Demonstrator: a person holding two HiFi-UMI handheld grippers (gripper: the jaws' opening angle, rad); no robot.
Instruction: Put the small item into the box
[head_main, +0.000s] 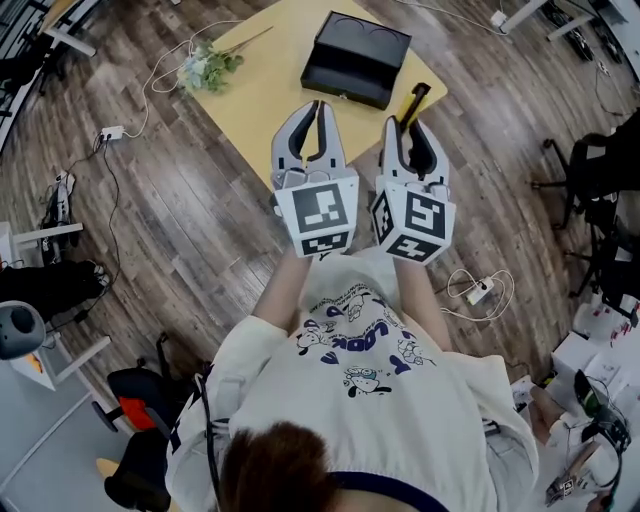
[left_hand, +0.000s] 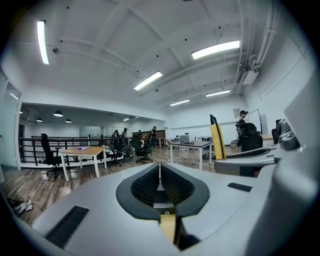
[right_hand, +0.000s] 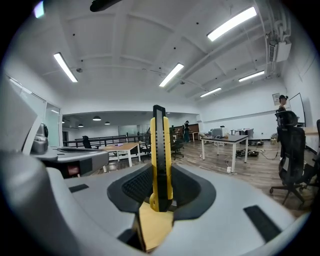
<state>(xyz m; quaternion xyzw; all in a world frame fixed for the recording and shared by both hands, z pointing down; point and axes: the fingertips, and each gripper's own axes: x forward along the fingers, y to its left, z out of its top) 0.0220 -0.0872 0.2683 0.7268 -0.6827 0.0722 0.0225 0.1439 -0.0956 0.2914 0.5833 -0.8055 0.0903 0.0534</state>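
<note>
Two grippers show in the head view at the table's (head_main: 262, 90) near corner: the left gripper (head_main: 318, 108) and the right gripper (head_main: 409, 128), which pinches a yellow knife (head_main: 413, 102) short of the black box (head_main: 357, 58). Left gripper view: jaws pressed together, nothing between them. Right gripper view: the knife stands upright, clamped low on its body; it looks light, stiff and smooth, so a grip on the flat sides seems best

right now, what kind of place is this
Probably an open-plan office or lab workspace: desks and wheeled office chairs spread across a wood-look floor, with long strip lights on a bare white ceiling.
</note>
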